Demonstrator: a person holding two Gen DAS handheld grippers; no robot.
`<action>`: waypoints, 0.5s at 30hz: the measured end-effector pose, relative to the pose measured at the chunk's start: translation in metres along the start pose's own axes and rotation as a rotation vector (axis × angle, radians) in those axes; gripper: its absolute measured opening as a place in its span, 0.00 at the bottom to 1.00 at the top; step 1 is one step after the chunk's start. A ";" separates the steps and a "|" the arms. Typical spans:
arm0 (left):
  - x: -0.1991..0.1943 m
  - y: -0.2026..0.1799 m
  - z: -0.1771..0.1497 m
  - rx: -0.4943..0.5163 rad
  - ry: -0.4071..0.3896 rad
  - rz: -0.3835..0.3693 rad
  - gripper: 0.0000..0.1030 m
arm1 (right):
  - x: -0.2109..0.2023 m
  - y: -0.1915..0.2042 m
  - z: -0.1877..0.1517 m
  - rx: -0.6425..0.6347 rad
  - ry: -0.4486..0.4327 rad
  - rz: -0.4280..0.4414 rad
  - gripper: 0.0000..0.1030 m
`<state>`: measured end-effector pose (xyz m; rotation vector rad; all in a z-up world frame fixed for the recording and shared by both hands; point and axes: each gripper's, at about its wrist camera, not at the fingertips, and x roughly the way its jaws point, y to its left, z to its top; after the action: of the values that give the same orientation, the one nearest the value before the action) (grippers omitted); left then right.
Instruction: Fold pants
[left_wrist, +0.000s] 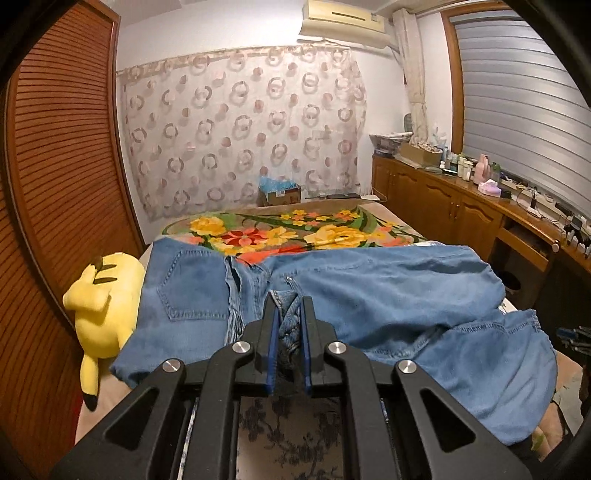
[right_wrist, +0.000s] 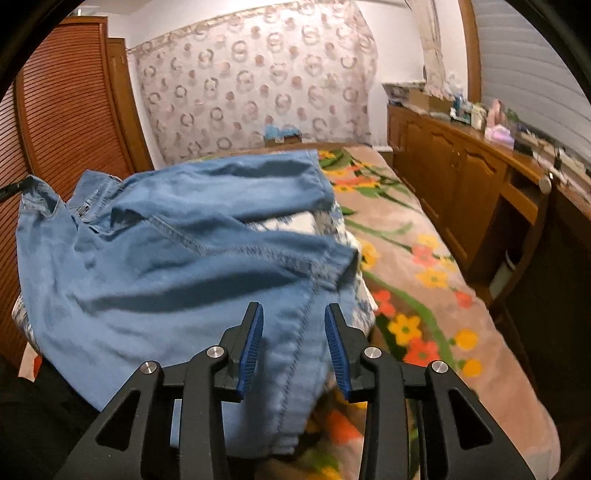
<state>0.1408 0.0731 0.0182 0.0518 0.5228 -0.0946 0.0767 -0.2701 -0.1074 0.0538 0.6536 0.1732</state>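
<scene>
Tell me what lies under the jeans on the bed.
Under the jeans lies a floral blanket, showing beyond their edge, plus a white-and-blue patterned cloth peeking out. How far either one runs beneath the denim is covered.

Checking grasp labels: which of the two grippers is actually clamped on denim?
The left gripper: a bunched fold of the jeans is pinched between its pads. The right gripper stands open over the fabric.

A yellow plush toy (left_wrist: 103, 302) is laid at the bed's left edge, against a slatted wooden door (left_wrist: 55, 166). The bed is covered by a floral blanket (right_wrist: 417, 266). A patterned curtain (left_wrist: 240, 125) is hung behind, and a cluttered wooden cabinet (left_wrist: 461, 206) is set along the right wall.
</scene>
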 end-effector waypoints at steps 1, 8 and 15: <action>0.002 -0.001 0.002 0.002 0.001 0.002 0.11 | 0.002 -0.002 -0.002 0.006 0.014 -0.002 0.35; 0.015 0.005 0.007 -0.010 0.018 0.015 0.11 | 0.017 -0.002 0.000 0.020 0.069 0.025 0.35; 0.020 0.003 0.004 -0.010 0.025 0.019 0.11 | 0.003 0.005 0.005 -0.008 0.061 -0.021 0.13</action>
<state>0.1605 0.0746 0.0118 0.0477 0.5476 -0.0730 0.0817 -0.2646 -0.1049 0.0344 0.7136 0.1575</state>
